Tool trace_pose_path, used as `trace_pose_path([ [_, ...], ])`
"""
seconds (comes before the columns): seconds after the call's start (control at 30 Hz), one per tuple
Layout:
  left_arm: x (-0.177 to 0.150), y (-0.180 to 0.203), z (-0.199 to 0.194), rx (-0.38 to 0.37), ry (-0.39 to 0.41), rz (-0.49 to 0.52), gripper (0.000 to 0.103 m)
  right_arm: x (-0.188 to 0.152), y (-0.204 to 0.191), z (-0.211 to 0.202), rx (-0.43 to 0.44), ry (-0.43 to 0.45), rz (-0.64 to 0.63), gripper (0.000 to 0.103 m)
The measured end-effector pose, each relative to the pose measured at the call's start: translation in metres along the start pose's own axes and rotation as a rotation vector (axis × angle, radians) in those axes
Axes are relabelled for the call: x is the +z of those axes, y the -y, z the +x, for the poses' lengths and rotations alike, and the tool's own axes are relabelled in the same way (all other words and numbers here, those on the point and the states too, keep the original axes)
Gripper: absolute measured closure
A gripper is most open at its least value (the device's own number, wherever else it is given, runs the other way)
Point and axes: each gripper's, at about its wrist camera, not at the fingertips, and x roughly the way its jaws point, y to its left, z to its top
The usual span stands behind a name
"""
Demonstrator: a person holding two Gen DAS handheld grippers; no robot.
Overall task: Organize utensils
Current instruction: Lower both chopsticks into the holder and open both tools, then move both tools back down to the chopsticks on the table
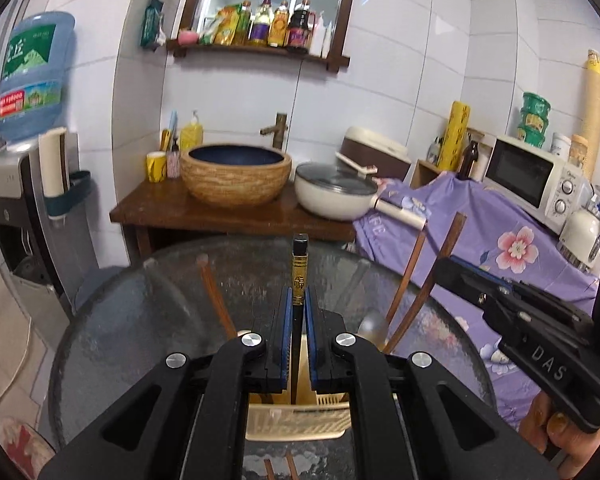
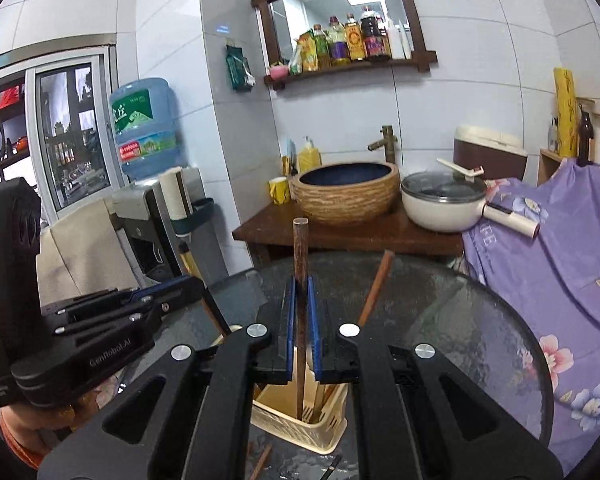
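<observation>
black chopstick [image 1: 299, 276] gripped, brown chopstick [image 2: 300, 264] (likewise)

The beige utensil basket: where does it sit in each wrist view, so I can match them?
Left wrist: basket at bottom centre, behind and under the left gripper, which is shut on a black chopstick.
Right wrist: basket at bottom centre, below the right gripper, which is shut on a brown chopstick.
Shared landmark: the woven basin on the wooden counter.
</observation>
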Motion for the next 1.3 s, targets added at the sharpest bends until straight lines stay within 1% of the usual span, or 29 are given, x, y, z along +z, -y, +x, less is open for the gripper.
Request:
trace_pose_path([
  [0.17,-0.022,-0.006,0.015,0.010,-0.047,-0.008,0.097,-0.018,0.007,0.013,-0.015,-0.026,0.012,0.096],
  [0.3,-0.029,-0.007,0.019,0.013,-0.055,-0.004,0.097,-0.024,0.009,0.013,-0.037,-0.012,0.002,0.096],
  [0.37,-0.031,-0.008,0.019,0.017,-0.048,-0.009,0.096,-0.026,0.010,0.012,-0.042,-0.005,0.004,0.096],
  [0.4,-0.032,-0.008,0.017,0.020,-0.042,-0.006,0.095,-0.027,0.012,0.012,-0.044,0.000,0.009,0.096],
  [0.47,-0.033,-0.007,0.014,0.024,-0.030,-0.003,0.083,-0.030,0.014,0.010,-0.048,0.002,0.015,0.095],
  [0.5,-0.034,-0.007,0.011,0.027,-0.021,-0.004,0.068,-0.032,0.014,0.008,-0.053,0.007,0.015,0.091],
  [0.53,-0.037,-0.008,0.005,0.028,-0.004,-0.011,0.052,-0.034,0.014,0.006,-0.059,0.013,0.012,0.079],
  [0.57,-0.039,-0.008,0.002,0.028,0.008,-0.019,0.046,-0.035,0.014,0.003,-0.063,0.018,0.010,0.069],
  [0.6,-0.043,-0.009,-0.003,0.029,0.021,-0.028,0.041,-0.038,0.013,-0.002,-0.073,0.035,0.007,0.050],
  [0.63,-0.048,-0.009,-0.006,0.031,0.024,-0.030,0.038,-0.041,0.012,-0.007,-0.082,0.053,0.003,0.047],
  [0.67,-0.056,-0.010,-0.009,0.035,0.021,-0.023,0.037,-0.046,0.009,-0.013,-0.095,0.064,-0.011,0.047],
  [0.73,-0.070,-0.011,-0.012,0.057,0.007,-0.017,0.032,-0.054,0.006,-0.019,-0.104,0.059,-0.027,0.047],
  [0.77,-0.076,-0.013,-0.013,0.065,-0.002,-0.015,0.031,-0.061,0.004,-0.023,-0.100,0.051,-0.032,0.047],
  [0.8,-0.083,-0.015,-0.013,0.073,-0.013,-0.016,0.030,-0.067,0.003,-0.024,-0.099,0.041,-0.036,0.046],
  [0.9,-0.106,-0.026,-0.014,0.093,-0.052,-0.020,0.021,-0.090,-0.002,-0.027,-0.120,-0.009,-0.061,0.040],
  [0.93,-0.113,-0.029,-0.013,0.105,-0.070,-0.023,0.020,-0.101,-0.004,-0.027,-0.128,-0.030,-0.072,0.039],
  [0.97,-0.119,-0.032,-0.012,0.113,-0.089,-0.027,0.020,-0.109,-0.005,-0.026,-0.135,-0.048,-0.079,0.039],
  [1.07,-0.142,-0.038,-0.007,0.116,-0.162,-0.034,0.020,-0.142,-0.007,-0.018,-0.158,-0.141,-0.095,0.039],
  [1.17,-0.161,-0.041,-0.005,0.140,-0.197,-0.039,0.020,-0.177,-0.001,-0.004,-0.144,-0.266,-0.045,0.039],
  [1.27,-0.176,-0.043,-0.003,0.150,-0.226,-0.043,0.022,-0.201,0.004,0.003,-0.152,-0.336,-0.003,0.039],
  [1.3,-0.180,-0.042,-0.002,0.147,-0.239,-0.041,0.026,-0.206,0.005,0.004,-0.154,-0.349,0.004,0.039],
])
